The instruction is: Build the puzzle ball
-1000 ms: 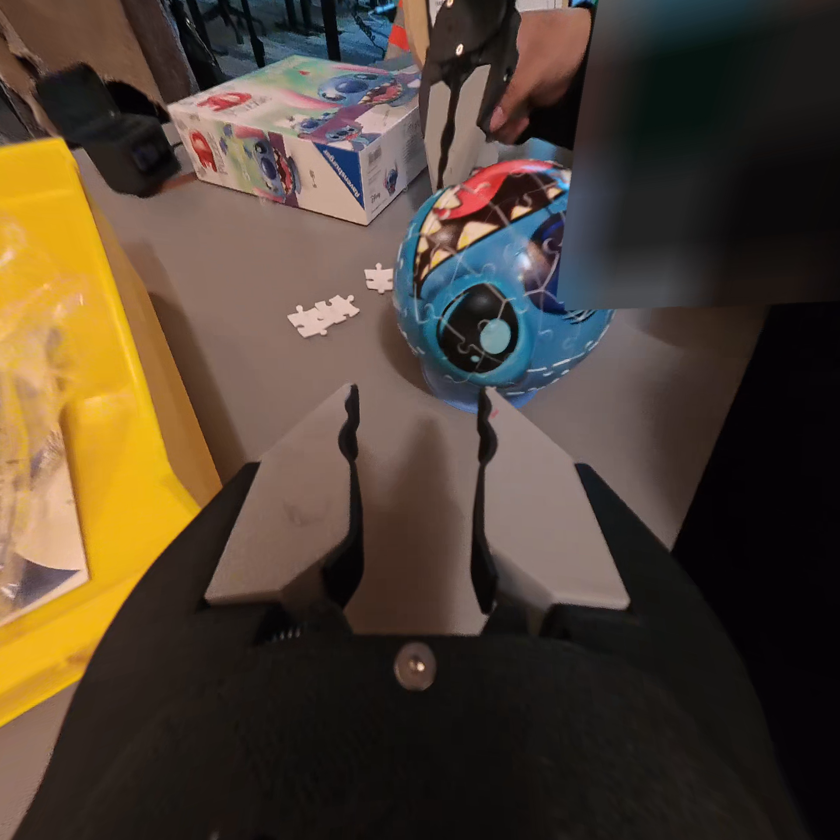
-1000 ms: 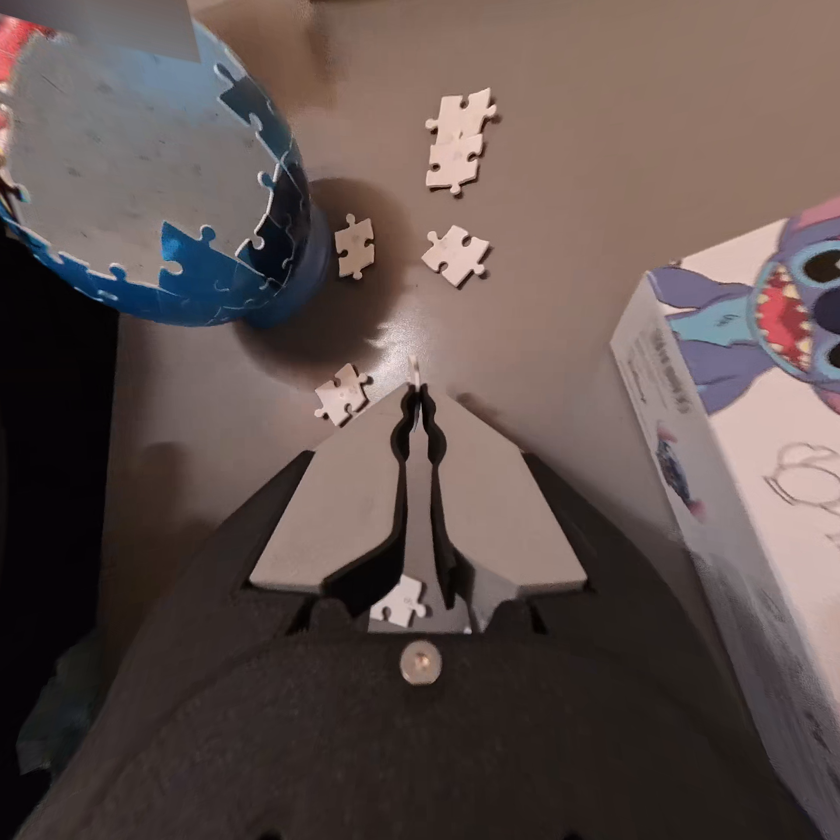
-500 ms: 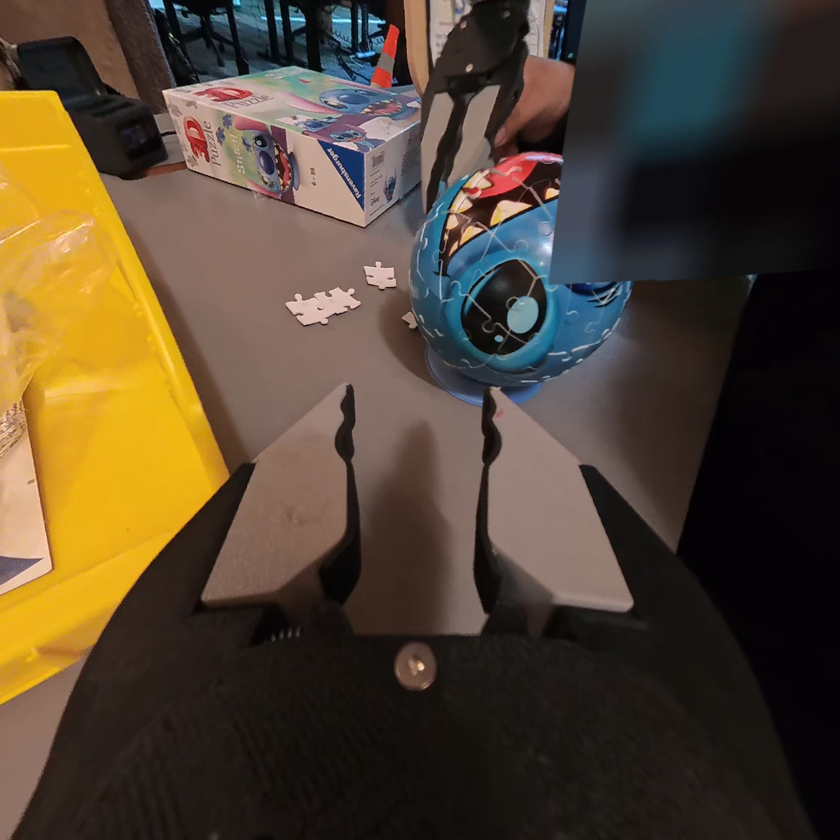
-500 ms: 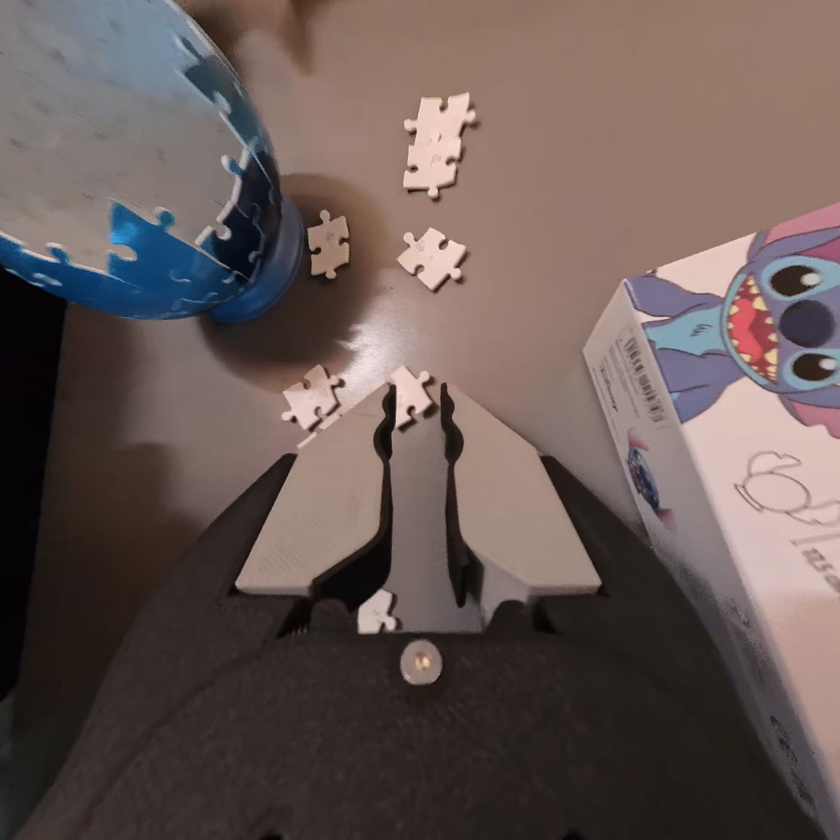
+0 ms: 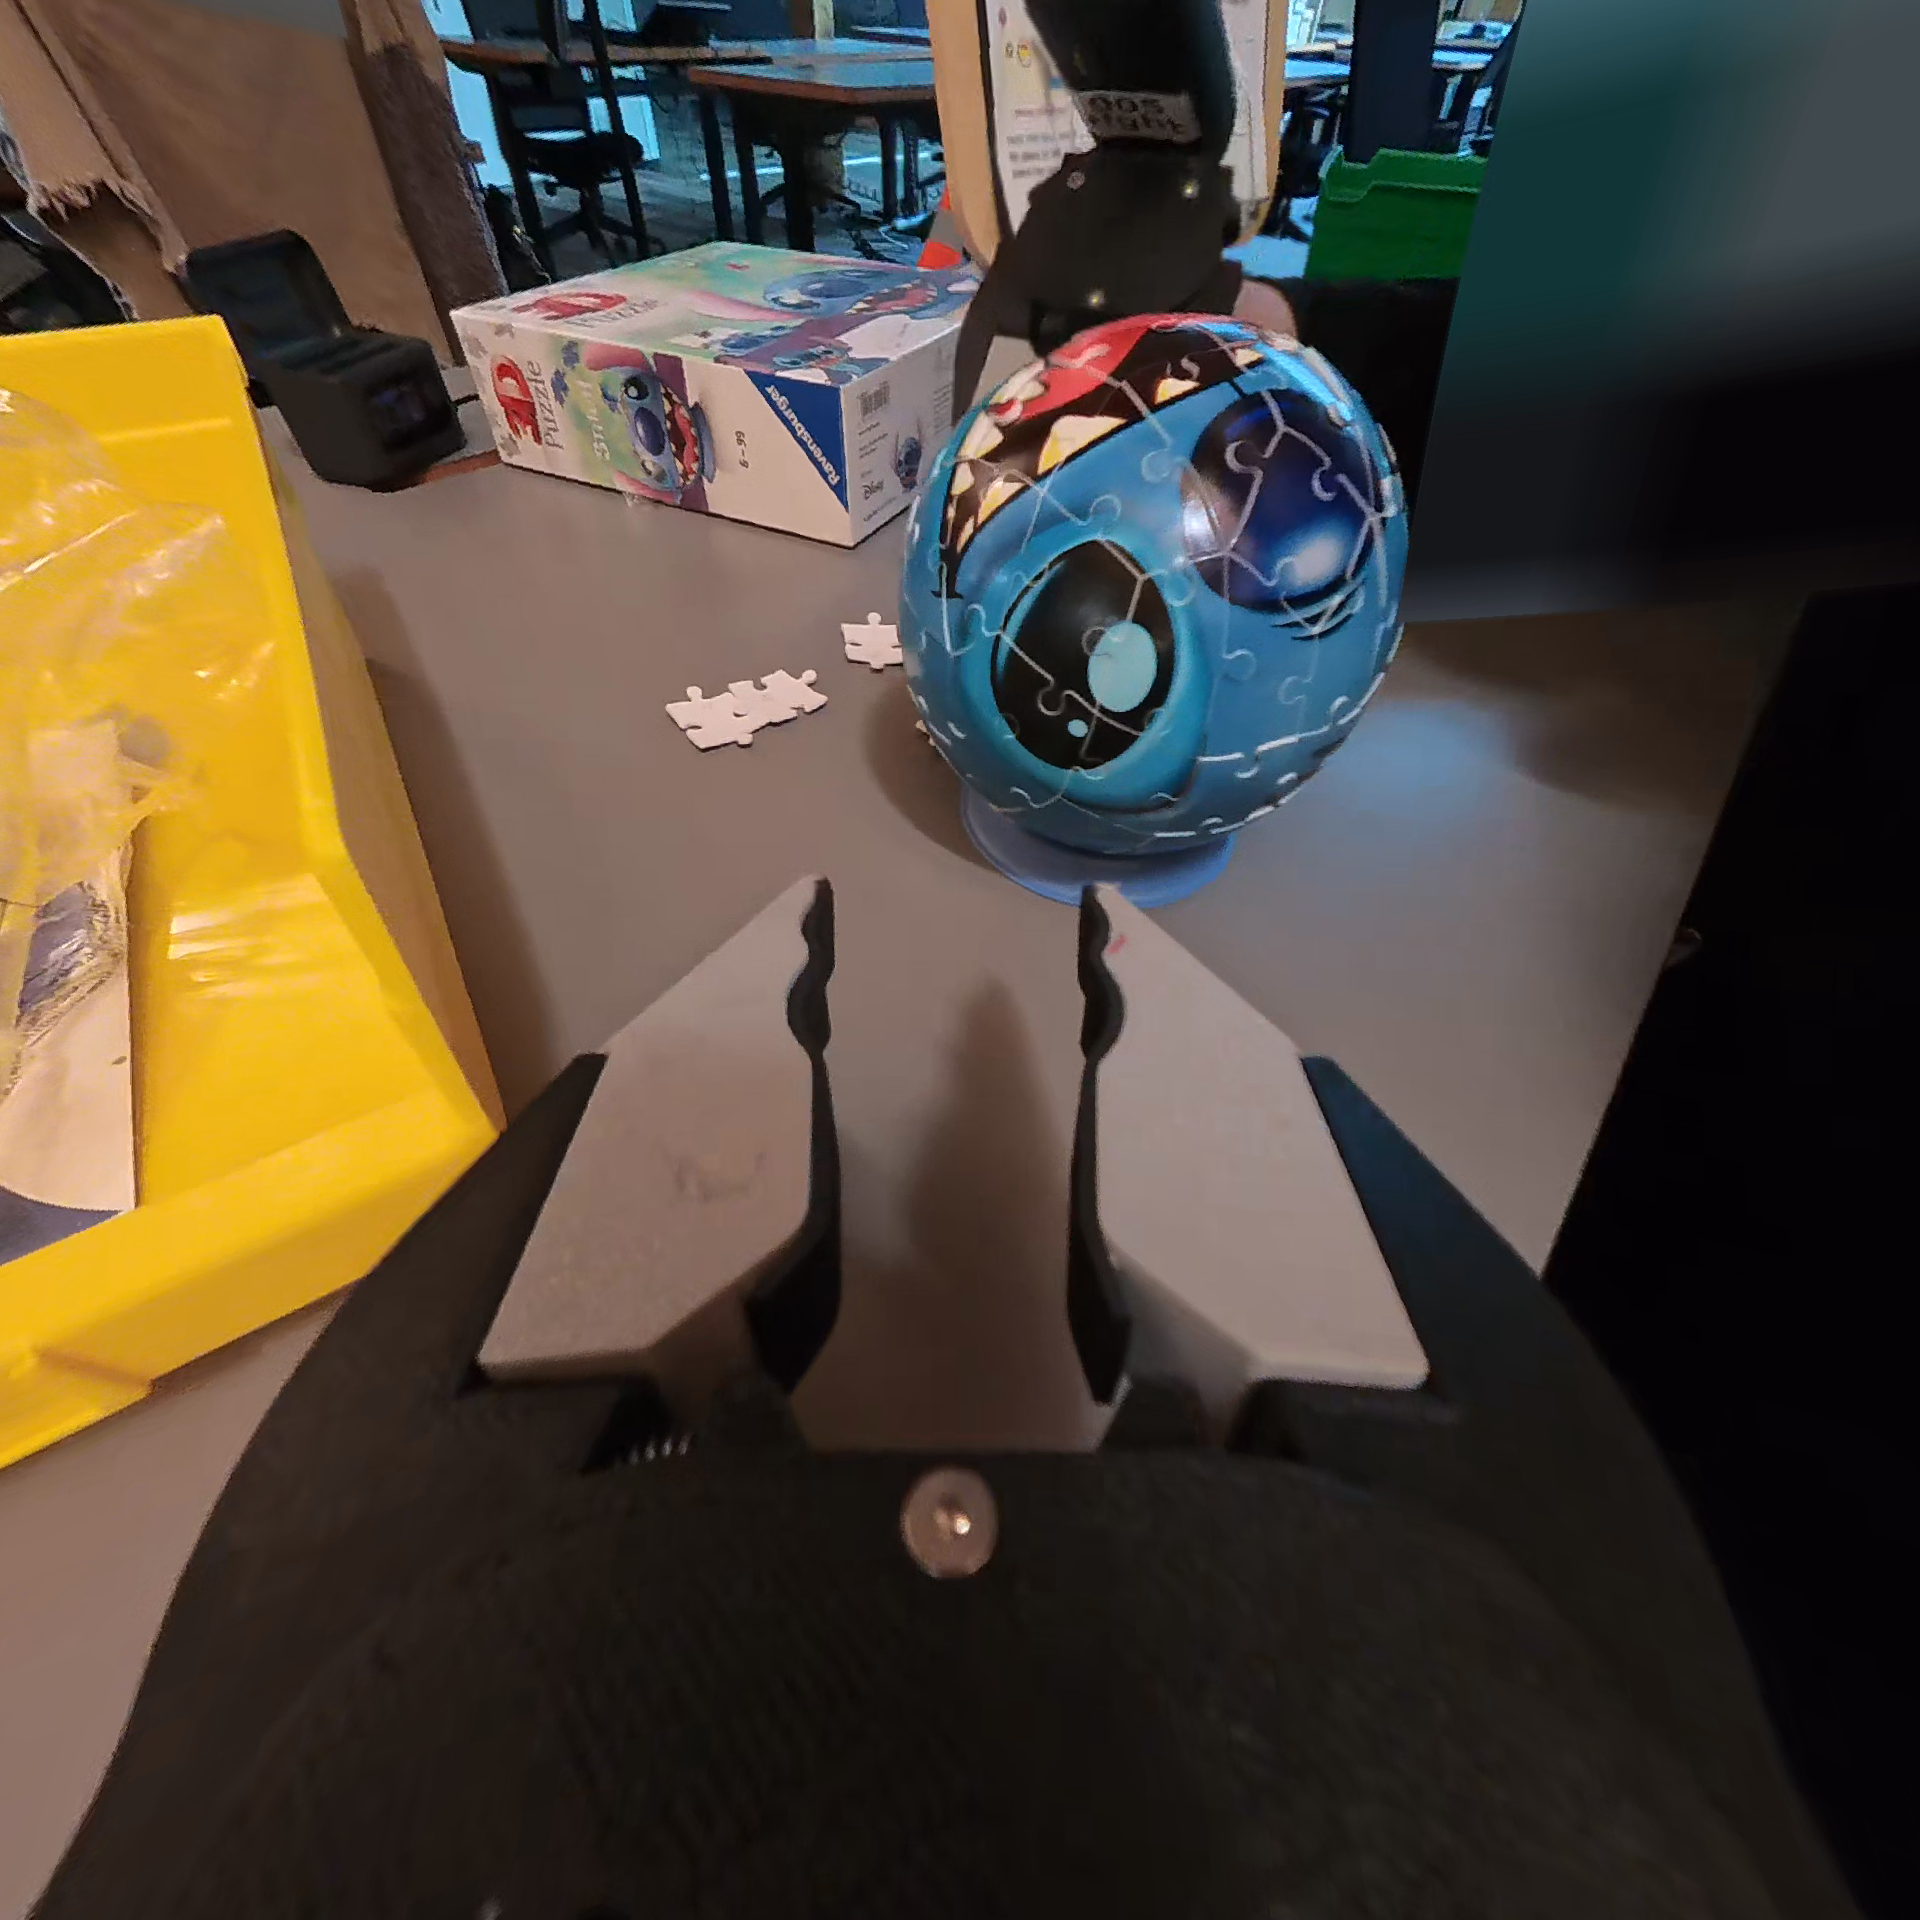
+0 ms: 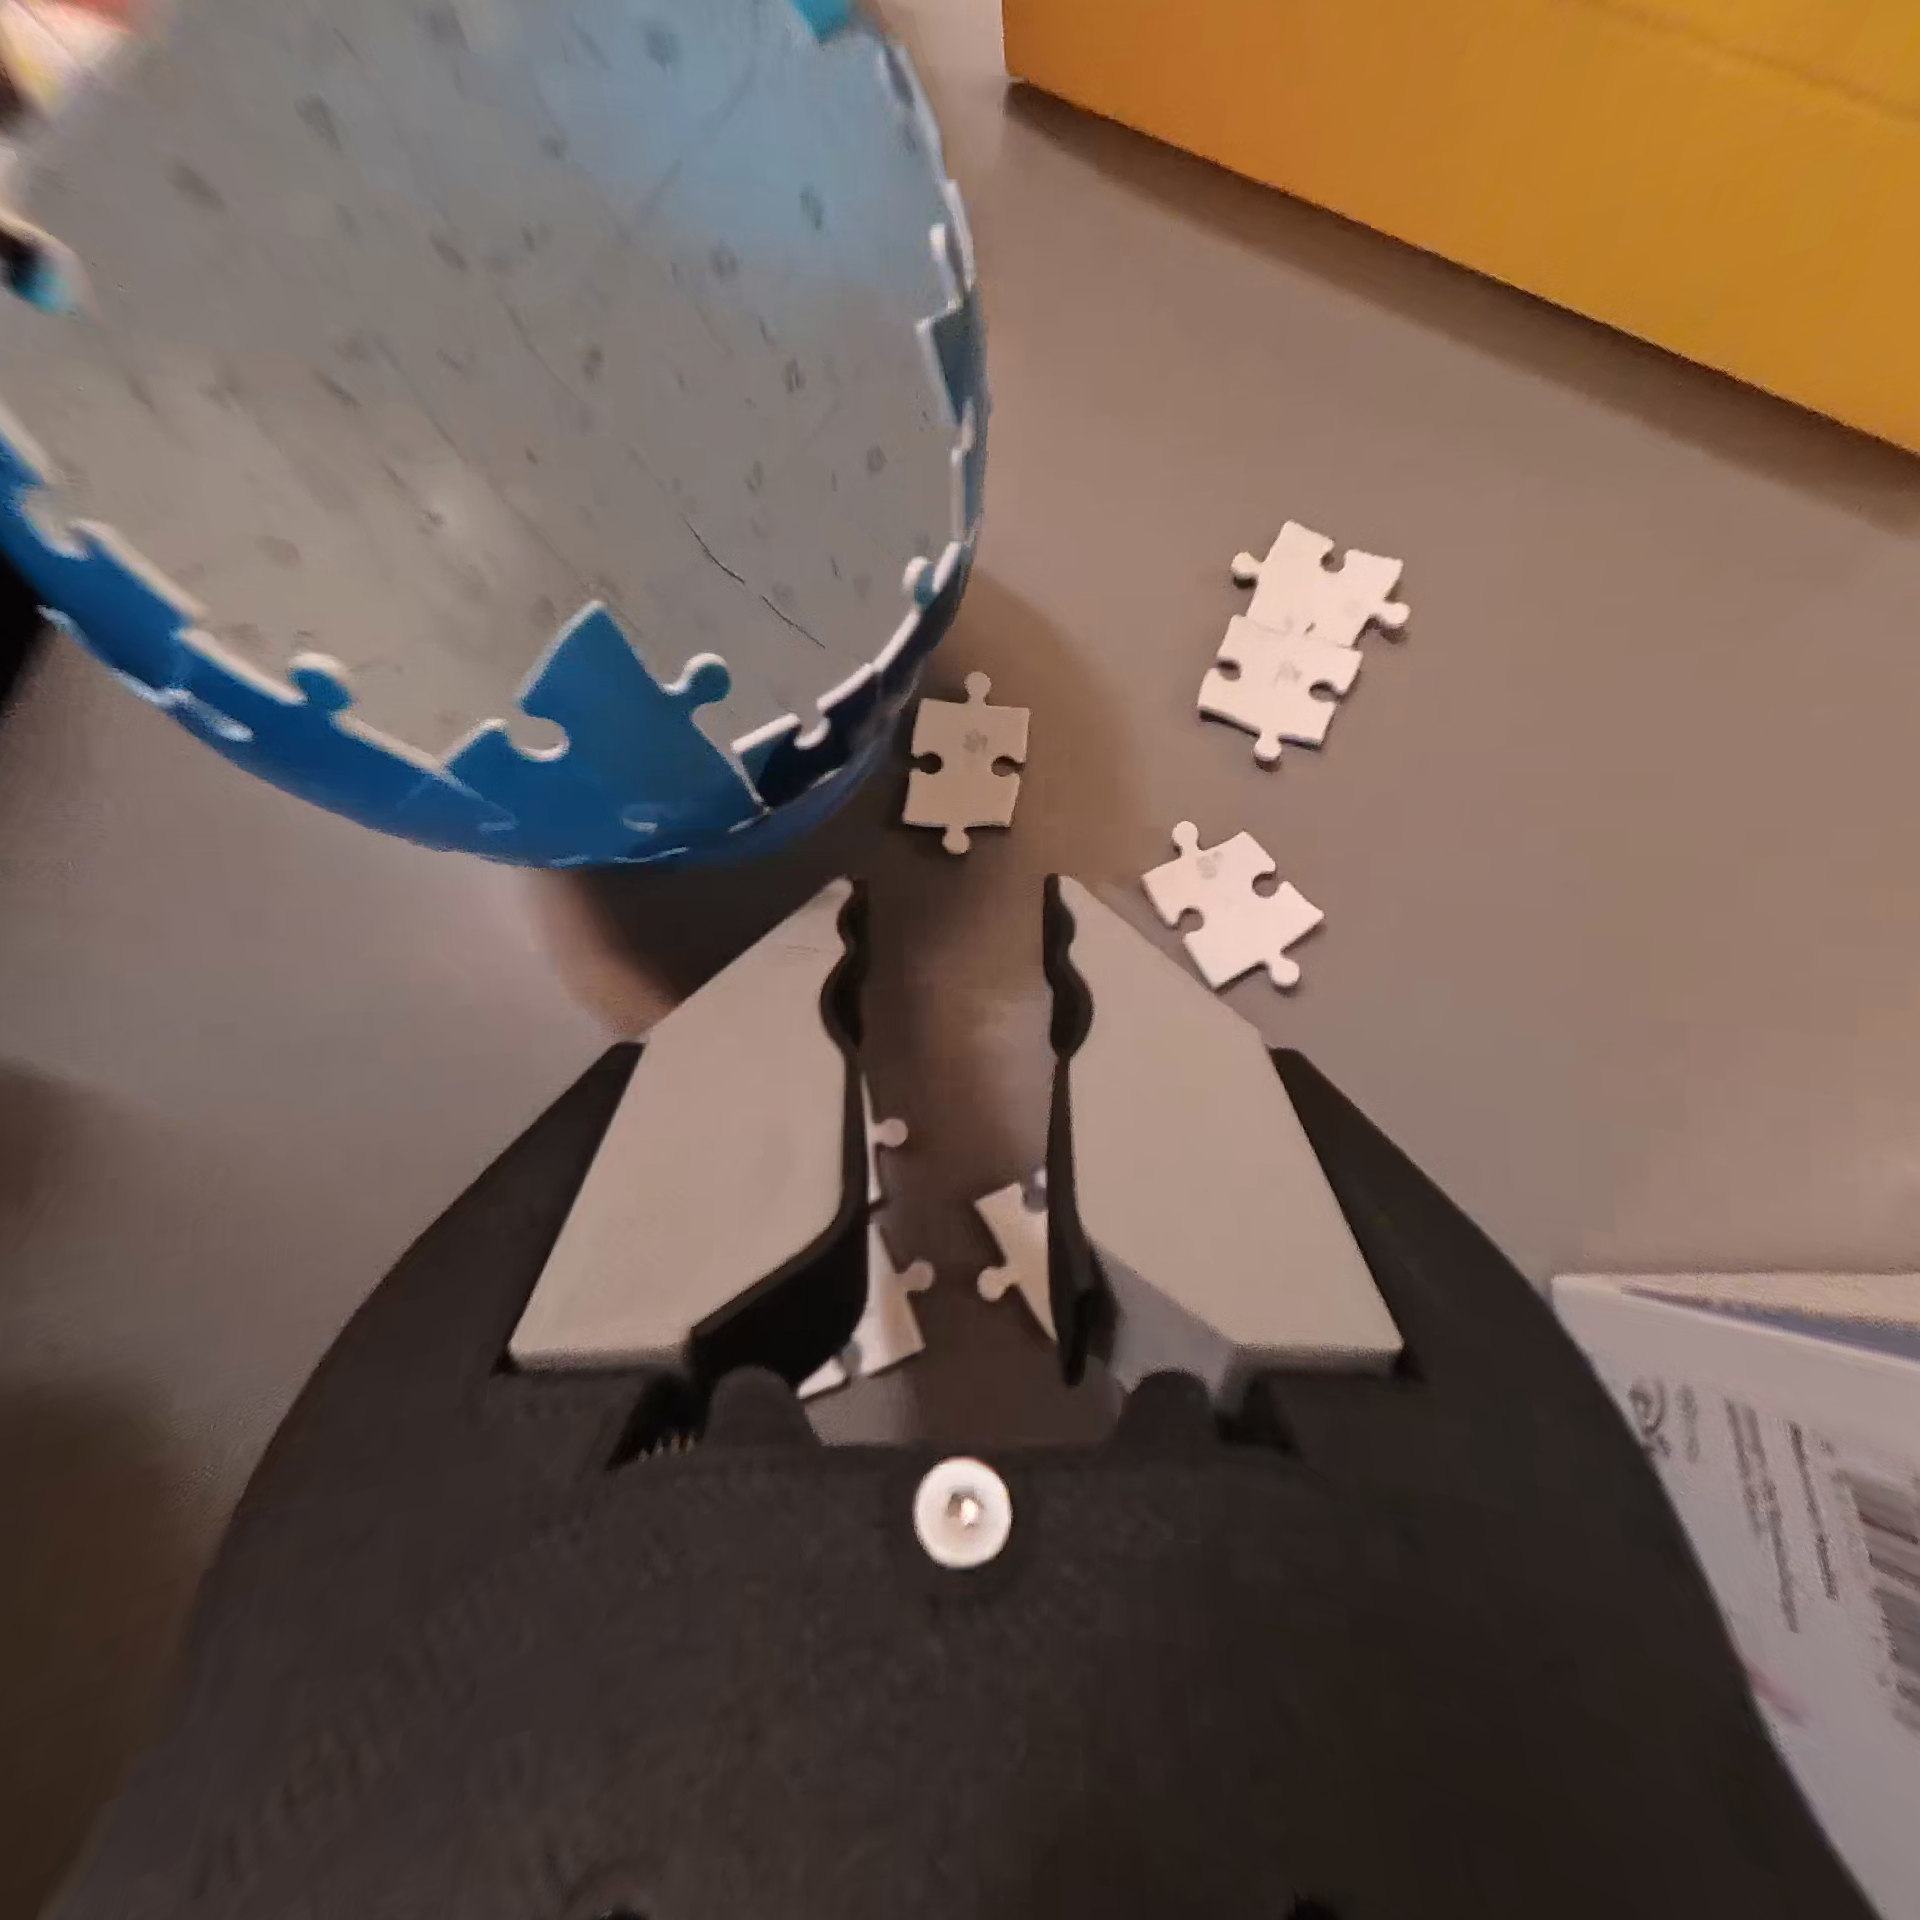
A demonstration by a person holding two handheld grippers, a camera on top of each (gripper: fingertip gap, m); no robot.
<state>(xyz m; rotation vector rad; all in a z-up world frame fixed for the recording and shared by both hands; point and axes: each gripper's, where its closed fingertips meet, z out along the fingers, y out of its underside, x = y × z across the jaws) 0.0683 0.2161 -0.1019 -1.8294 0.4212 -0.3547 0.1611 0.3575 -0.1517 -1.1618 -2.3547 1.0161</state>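
At frame centre, the left gripper [image 5: 951, 914] gapes wide and empty before the blue puzzle ball [image 5: 1148, 592]. The right gripper [image 6: 951, 904] is equally wide and empty, over loose white pieces [image 6: 1231, 909] beside the ball's unfinished rim at upper left.

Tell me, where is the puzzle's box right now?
In the left wrist view the puzzle box lies on the grey table behind the puzzle ball, beside a black device.

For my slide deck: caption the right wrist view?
Open right gripper above loose pieces beside the unfinished puzzle ball.
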